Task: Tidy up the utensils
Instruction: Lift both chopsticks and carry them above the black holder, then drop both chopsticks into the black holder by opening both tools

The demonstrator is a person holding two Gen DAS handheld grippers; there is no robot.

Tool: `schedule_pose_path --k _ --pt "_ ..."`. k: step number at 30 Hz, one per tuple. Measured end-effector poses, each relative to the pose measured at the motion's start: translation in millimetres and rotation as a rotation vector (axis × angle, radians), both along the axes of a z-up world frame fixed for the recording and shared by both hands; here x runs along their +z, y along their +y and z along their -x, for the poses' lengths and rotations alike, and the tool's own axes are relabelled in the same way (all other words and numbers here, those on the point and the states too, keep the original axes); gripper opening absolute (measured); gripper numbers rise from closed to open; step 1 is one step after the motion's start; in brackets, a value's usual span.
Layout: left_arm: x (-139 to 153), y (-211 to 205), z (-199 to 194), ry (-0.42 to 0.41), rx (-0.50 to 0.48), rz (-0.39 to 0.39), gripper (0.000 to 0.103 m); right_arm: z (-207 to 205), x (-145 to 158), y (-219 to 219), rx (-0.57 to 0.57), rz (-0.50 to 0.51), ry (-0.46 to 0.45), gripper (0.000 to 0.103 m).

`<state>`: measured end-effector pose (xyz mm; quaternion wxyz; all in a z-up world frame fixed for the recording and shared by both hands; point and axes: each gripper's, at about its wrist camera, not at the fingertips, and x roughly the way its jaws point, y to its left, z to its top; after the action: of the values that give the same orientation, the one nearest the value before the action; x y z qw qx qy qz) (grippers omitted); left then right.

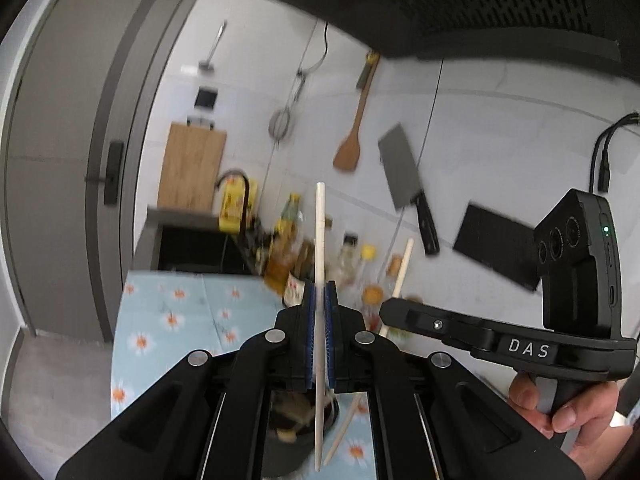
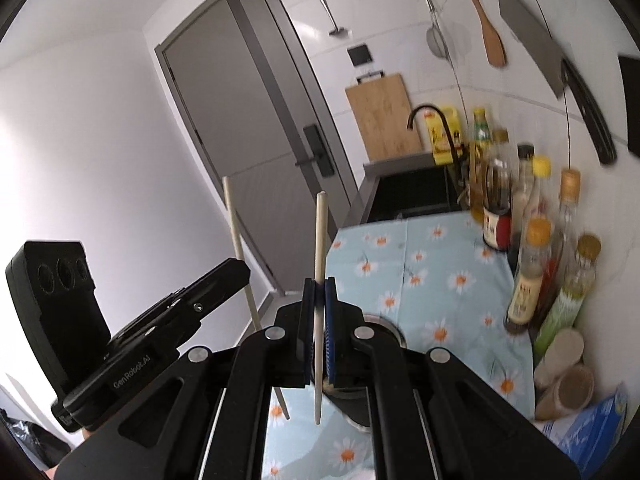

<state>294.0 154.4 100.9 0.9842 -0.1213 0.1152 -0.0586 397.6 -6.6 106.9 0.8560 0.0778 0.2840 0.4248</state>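
Note:
My left gripper is shut on a pale wooden chopstick held nearly upright above the counter. My right gripper is shut on a second chopstick, also upright. Each gripper shows in the other's view: the right one with its chopstick to the right, the left one with its chopstick to the left. A dark round holder sits on the cloth just below the right gripper; it shows blurred under the left one.
A blue daisy-print cloth covers the counter. Several oil and sauce bottles line the right wall. A dark sink with black faucet lies beyond. A cleaver, wooden spatula, strainer and cutting board hang on the tiled wall.

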Motion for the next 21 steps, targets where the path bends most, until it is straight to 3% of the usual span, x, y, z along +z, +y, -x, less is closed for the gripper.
schedule_pose_path --k 10,15,21 --pt "5.0 24.3 -30.2 -0.102 0.024 0.012 0.004 -26.2 15.0 23.1 -0.038 0.007 -0.075 0.006" --pt "-16.9 30.9 -42.1 -0.089 0.025 0.053 0.004 -41.1 0.0 31.7 -0.055 0.034 -0.050 0.006" --pt "-39.6 29.5 -54.0 -0.039 0.024 0.038 0.004 -47.1 -18.6 39.6 -0.050 0.062 -0.019 0.006"
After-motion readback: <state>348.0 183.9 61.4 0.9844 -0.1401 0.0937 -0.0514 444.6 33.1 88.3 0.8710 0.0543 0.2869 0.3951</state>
